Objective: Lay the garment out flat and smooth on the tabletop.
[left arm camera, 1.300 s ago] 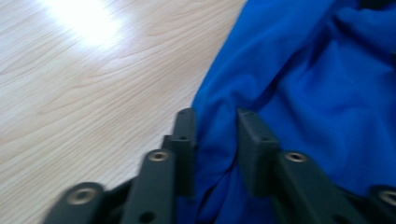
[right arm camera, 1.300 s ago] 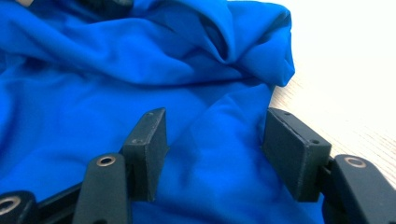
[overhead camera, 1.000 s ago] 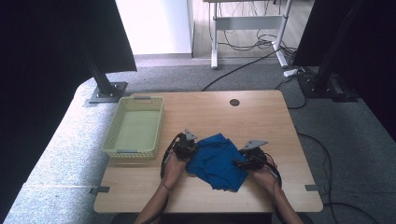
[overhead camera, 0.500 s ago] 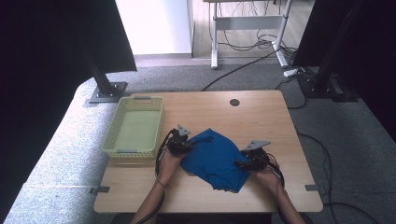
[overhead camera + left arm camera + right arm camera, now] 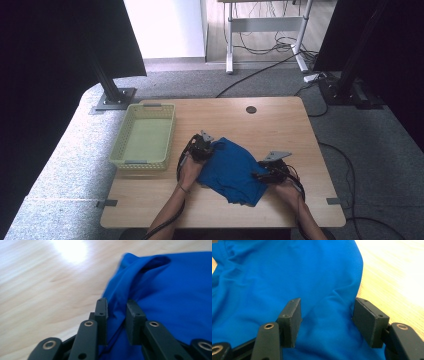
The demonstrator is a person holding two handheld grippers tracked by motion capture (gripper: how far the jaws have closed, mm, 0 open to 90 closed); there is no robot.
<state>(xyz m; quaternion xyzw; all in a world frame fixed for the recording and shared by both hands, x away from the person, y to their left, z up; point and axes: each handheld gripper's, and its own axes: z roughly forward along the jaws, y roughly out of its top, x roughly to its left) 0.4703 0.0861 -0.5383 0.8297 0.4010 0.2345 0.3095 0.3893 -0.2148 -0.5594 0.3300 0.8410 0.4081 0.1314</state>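
On the table's left: a yellow basket [image 5: 143, 136] is seen from the high view, just left of the left gripper [image 5: 201, 146].
Table [image 5: 280, 125]: light wood, bare at its far side.
Cloth [image 5: 231, 170]: a blue garment is spread near the front middle of the table, between the two grippers.
Left gripper, own view [image 5: 116, 315]: the jaws are nearly closed, and a raised fold of the cloth [image 5: 160, 290] is pinched between them; from the high view this grip cannot be made out.
Right gripper [image 5: 265, 174]: placed at the cloth's right edge.
Right gripper, own view [image 5: 327, 320]: the jaws are spread wide over the cloth [image 5: 287, 272], with nothing clamped; wood is seen at the right.
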